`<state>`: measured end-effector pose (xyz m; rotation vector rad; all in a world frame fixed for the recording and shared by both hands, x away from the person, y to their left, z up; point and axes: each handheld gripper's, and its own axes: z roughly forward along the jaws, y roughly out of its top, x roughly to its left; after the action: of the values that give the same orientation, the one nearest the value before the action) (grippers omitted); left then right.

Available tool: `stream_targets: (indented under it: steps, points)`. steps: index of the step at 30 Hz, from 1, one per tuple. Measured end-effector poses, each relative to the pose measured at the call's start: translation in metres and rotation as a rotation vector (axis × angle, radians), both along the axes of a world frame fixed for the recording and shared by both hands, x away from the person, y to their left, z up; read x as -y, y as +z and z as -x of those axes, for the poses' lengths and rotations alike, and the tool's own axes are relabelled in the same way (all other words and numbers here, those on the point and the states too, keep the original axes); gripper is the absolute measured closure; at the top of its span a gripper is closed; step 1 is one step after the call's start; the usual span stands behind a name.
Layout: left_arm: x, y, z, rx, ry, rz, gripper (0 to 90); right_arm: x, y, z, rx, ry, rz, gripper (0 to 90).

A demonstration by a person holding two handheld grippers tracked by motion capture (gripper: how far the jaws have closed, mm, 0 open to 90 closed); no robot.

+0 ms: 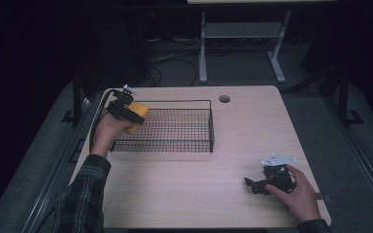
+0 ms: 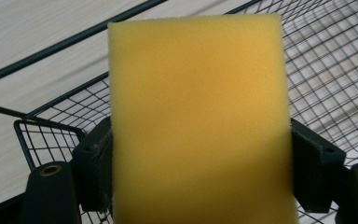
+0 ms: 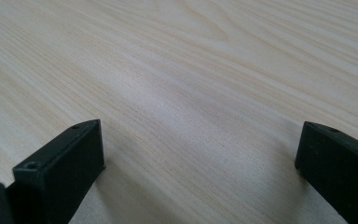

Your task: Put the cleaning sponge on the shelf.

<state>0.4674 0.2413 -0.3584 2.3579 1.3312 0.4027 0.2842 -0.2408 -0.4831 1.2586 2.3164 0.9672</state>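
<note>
A yellow sponge (image 2: 198, 121) is clamped between the pads of my left gripper (image 2: 200, 172), which is shut on it. In the high view the left gripper (image 1: 132, 115) holds the sponge (image 1: 139, 115) over the left end of a black wire basket (image 1: 175, 144). In the left gripper view the basket's mesh (image 2: 326, 70) lies behind and below the sponge. My right gripper (image 1: 253, 186) rests near the table's front right, held by a hand. Its jaws stand wide apart over bare wood in the right gripper view, right gripper (image 3: 198, 158) open with nothing between them.
The light wooden table (image 1: 233, 131) has a round cable hole (image 1: 224, 99) at the back. A white desk frame (image 1: 243, 43) stands on the dark floor beyond the table. A plaid sleeve (image 1: 80, 199) comes in at the bottom left.
</note>
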Motion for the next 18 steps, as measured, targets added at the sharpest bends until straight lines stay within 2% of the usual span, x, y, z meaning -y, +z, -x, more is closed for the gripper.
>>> stream_targets:
  steps: [4, 18]
  points:
    - [-0.004, -0.007, -0.003, -0.011, 0.025, 0.010, 22.7, 0.000, 0.000, 0.000, 0.000, 0.000, 0.000, 0.3]
    - [-0.011, -0.029, -0.007, -0.048, 0.045, 0.019, 22.7, 0.000, 0.000, 0.000, 0.000, 0.001, 0.001, 0.3]
